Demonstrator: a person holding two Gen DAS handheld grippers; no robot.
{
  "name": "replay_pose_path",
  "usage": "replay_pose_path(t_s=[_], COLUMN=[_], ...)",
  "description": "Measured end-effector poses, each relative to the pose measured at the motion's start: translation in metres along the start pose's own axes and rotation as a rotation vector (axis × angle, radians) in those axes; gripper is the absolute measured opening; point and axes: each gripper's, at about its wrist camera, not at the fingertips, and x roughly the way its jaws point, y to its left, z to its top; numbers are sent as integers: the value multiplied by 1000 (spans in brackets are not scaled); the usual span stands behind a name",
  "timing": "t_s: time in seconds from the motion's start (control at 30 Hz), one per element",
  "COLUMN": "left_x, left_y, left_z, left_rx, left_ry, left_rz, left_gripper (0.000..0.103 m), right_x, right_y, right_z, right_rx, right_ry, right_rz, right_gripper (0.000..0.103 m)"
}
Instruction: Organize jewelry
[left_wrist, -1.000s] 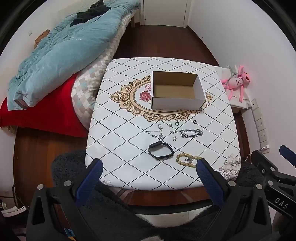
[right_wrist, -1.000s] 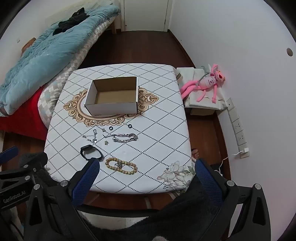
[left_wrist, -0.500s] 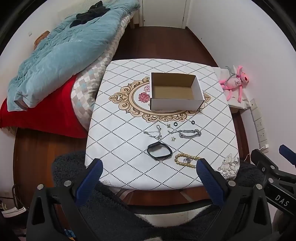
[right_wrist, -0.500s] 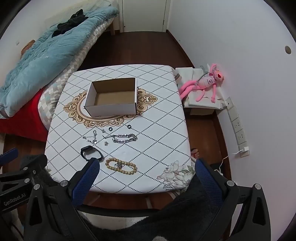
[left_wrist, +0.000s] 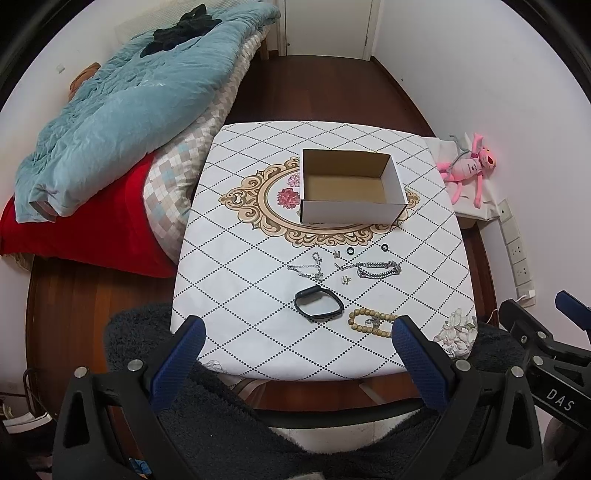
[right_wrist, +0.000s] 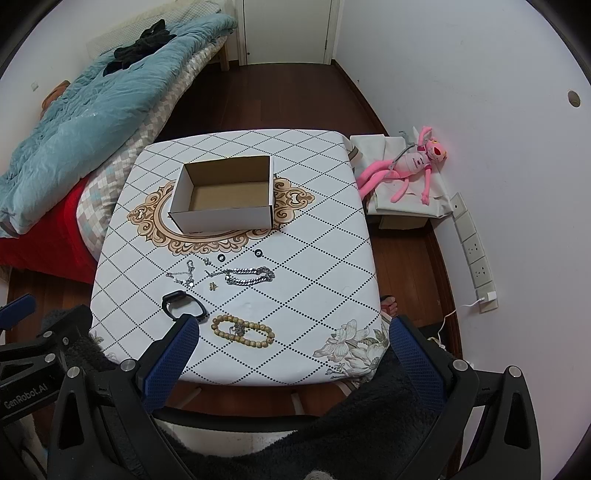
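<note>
An empty open cardboard box (left_wrist: 351, 192) (right_wrist: 225, 199) stands at the middle of the white patterned table (left_wrist: 236, 258) (right_wrist: 332, 236). In front of it lie two small black rings (left_wrist: 349, 251) (right_wrist: 221, 257), a thin silver chain (left_wrist: 310, 267) (right_wrist: 183, 275), a thick silver bracelet (left_wrist: 378, 269) (right_wrist: 249, 277), small earrings (left_wrist: 345, 280), a black band (left_wrist: 318, 303) (right_wrist: 183, 303) and a wooden bead bracelet (left_wrist: 371, 323) (right_wrist: 242, 329). My left gripper (left_wrist: 295, 330) and right gripper (right_wrist: 293, 330) are both open and empty, held above the table's near edge.
A bed with a teal quilt (left_wrist: 122, 99) and red sheet stands to the left of the table. A pink plush toy (right_wrist: 410, 166) lies on a box at the right wall. Dark fuzzy fabric (left_wrist: 229, 417) is below the grippers. Wall sockets (right_wrist: 476, 251) are at the right.
Both views have shifted slightly: the table and box sit a little lower in frame. The jewelry has not moved and both grippers stay open.
</note>
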Motion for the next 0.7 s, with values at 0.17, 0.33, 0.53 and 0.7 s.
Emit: replay_pose_path(t_s=[0.17,0.33,0.53,0.7], left_x=[0,-2,-4,-5], left_y=[-1,-1,-3,-3], left_z=[3,1,-1,-1], left_rx=[3,4,2,2], left_ry=[-2,-6,-12,-16], left_rz=[-3,-6,-12,-12], left_gripper=[103,103,103,103], right_x=[-1,-1,-4,-6], right_y=[0,0,-2,-3], right_z=[0,0,2,2], right_rx=[-1,-1,0,-1], right_ry=[-1,-2,-5,-6], right_rz=[-2,0,-2,-4], right_gripper=[103,103,103,103])
